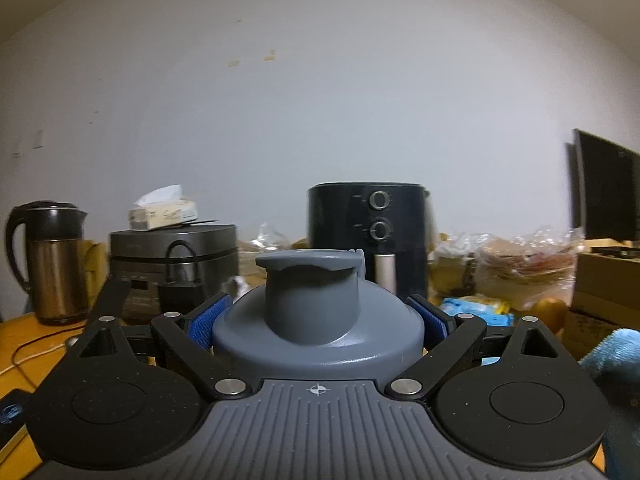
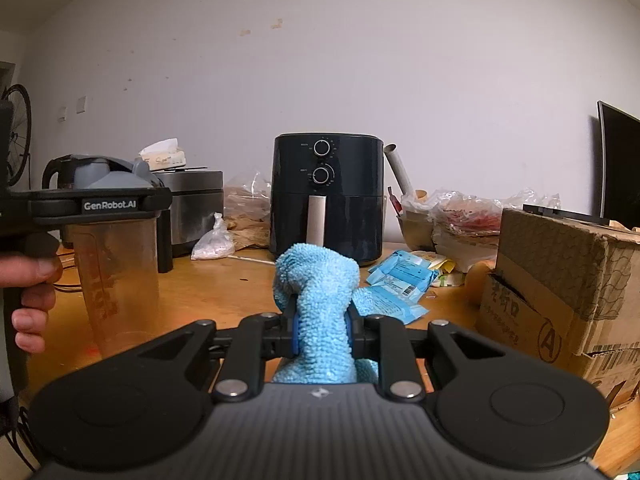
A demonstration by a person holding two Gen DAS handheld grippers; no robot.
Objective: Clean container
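The container is a clear shaker bottle (image 2: 116,276) with a grey lid (image 1: 318,320), upright with its base near the wooden table (image 2: 224,288). My left gripper (image 1: 318,320) is shut on its lid, with a blue pad (image 1: 210,320) on each side. In the right wrist view that gripper (image 2: 96,204) is at the far left, held by a person's hand (image 2: 28,292). My right gripper (image 2: 320,326) is shut on a blue cloth (image 2: 320,292), which bunches up above the fingers. The cloth (image 1: 616,360) also shows at the left wrist view's right edge, to the right of the bottle.
A black air fryer (image 2: 326,196) stands at the back centre, with a grey cooker (image 2: 196,208) and tissue box (image 2: 164,156) to its left and a kettle (image 1: 48,260) further left. Blue packets (image 2: 400,280), plastic bags (image 2: 460,216) and a cardboard box (image 2: 560,280) crowd the right.
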